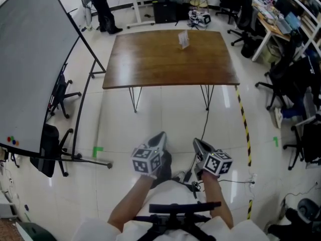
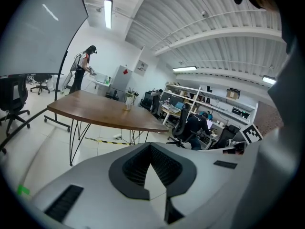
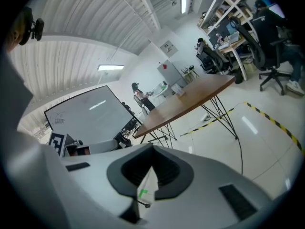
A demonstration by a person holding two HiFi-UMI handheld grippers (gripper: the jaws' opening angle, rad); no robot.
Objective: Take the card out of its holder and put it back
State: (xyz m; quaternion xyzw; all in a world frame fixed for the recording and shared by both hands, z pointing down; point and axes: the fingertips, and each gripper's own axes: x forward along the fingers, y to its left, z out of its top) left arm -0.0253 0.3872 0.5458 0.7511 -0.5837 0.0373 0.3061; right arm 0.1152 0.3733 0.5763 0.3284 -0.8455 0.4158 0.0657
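Left hand-held gripper [image 1: 160, 136], right hand-held gripper [image 1: 197, 142]: closed, empty. Card holder [image 1: 183, 39]: on desk [image 1: 150, 64], well apart. Advised: walk up squarely first.

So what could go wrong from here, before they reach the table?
1. A black cable lies on the floor in the path; it could trip them.
2. The card holder is small and stands toward the far side of the table; a clumsy reach might tip it.
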